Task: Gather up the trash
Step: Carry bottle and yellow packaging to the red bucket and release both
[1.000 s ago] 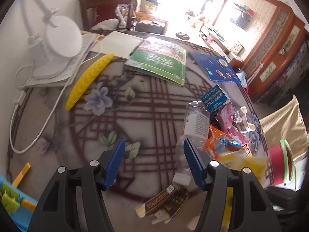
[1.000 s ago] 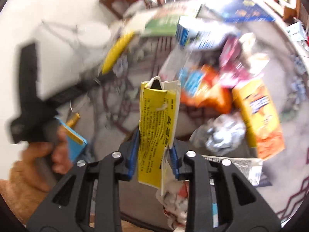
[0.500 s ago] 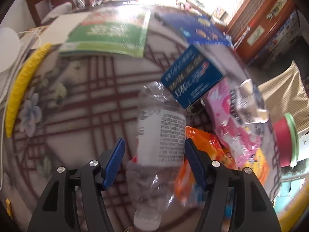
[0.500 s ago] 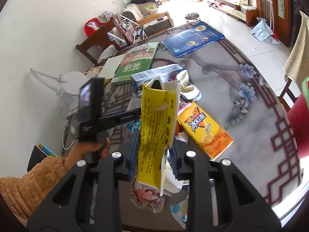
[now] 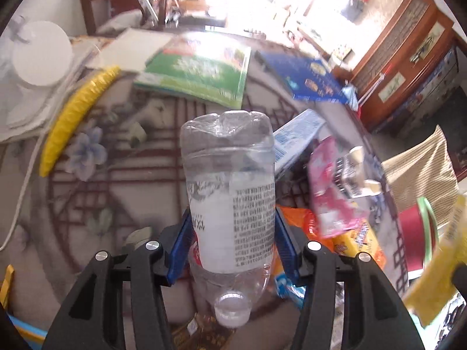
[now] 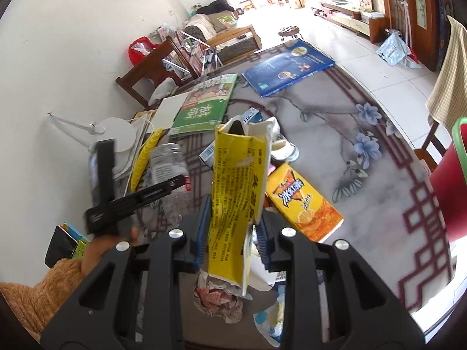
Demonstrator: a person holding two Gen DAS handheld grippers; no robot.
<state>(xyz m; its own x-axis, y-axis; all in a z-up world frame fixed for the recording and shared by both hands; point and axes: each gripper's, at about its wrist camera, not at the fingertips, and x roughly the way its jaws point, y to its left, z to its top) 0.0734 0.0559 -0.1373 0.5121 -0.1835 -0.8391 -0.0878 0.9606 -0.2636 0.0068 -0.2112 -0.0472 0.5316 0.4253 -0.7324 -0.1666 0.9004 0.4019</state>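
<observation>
A clear crushed plastic bottle (image 5: 230, 175) with a white label lies cap toward the camera between my left gripper's (image 5: 232, 242) blue pads. The jaws are closing, and both pads touch the label. In the right wrist view the same bottle (image 6: 167, 160) shows on the left, with the left gripper (image 6: 175, 183) held there by a hand in an orange sleeve. My right gripper (image 6: 232, 233) is shut on a flattened yellow carton (image 6: 236, 175), held upright above the patterned table (image 6: 379, 204).
Trash is piled near the table's front: an orange juice carton (image 6: 303, 204), a pink wrapper (image 5: 329, 192), a blue-and-white box (image 5: 294, 140) and crumpled paper (image 6: 219, 297). A green book (image 6: 204, 108), a blue book (image 6: 286, 67) and a white lamp base (image 5: 41, 55) lie behind. A red bin (image 6: 449, 183) stands at right.
My left gripper moved forward over the bottle and its jaws narrowed onto it. My right gripper rose with the yellow carton, then held still.
</observation>
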